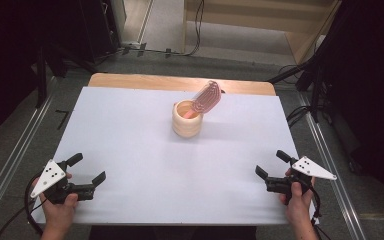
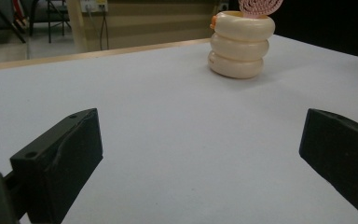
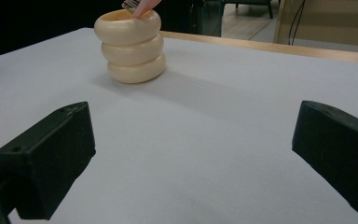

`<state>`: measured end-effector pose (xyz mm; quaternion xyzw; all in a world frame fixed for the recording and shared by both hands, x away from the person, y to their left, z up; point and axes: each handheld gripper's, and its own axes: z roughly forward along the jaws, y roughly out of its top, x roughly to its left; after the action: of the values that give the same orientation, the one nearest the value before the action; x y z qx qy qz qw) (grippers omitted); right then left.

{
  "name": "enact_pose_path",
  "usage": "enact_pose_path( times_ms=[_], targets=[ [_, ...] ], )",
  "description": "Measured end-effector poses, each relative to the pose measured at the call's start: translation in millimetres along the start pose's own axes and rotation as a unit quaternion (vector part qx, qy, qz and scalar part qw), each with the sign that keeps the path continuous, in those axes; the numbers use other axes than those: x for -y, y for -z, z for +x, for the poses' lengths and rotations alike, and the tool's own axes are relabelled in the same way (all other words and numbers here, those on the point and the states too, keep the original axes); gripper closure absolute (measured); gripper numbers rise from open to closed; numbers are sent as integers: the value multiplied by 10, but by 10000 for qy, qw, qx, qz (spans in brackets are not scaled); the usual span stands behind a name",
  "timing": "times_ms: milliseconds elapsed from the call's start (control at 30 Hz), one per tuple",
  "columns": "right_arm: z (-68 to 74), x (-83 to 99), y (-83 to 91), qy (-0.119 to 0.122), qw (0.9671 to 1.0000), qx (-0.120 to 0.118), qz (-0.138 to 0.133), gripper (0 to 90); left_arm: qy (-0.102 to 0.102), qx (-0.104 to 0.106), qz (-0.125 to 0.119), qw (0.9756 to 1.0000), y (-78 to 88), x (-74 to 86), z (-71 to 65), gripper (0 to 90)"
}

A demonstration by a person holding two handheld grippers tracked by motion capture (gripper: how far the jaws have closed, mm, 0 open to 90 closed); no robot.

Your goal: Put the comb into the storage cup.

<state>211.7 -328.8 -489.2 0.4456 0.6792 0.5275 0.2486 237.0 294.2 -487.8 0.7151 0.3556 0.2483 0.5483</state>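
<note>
While both hands rest at the desk's near edge | left tongs wide, empty | right tongs wide, empty | pink slotted spatula leans in cream ribbed holder, mid-desk toward the far edge, well apart from both.

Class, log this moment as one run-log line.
left gripper: open, near edge | right gripper: open, near edge | pink spatula: leaning in cream holder | nothing held

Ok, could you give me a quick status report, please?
Left gripper and right gripper open, empty. Pink utensil leaning in cream holder, mid-table. Path clear.
</note>
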Motion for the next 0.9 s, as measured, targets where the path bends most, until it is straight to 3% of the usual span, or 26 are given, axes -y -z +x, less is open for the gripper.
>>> enact_pose_path(
  times_ms=[900],
  targets=[
    [-223, 195, 277, -104, 9996, 262, -7, 0, 2, -10, -3, 10000, 2, 1, -3, 0]
  ],
)
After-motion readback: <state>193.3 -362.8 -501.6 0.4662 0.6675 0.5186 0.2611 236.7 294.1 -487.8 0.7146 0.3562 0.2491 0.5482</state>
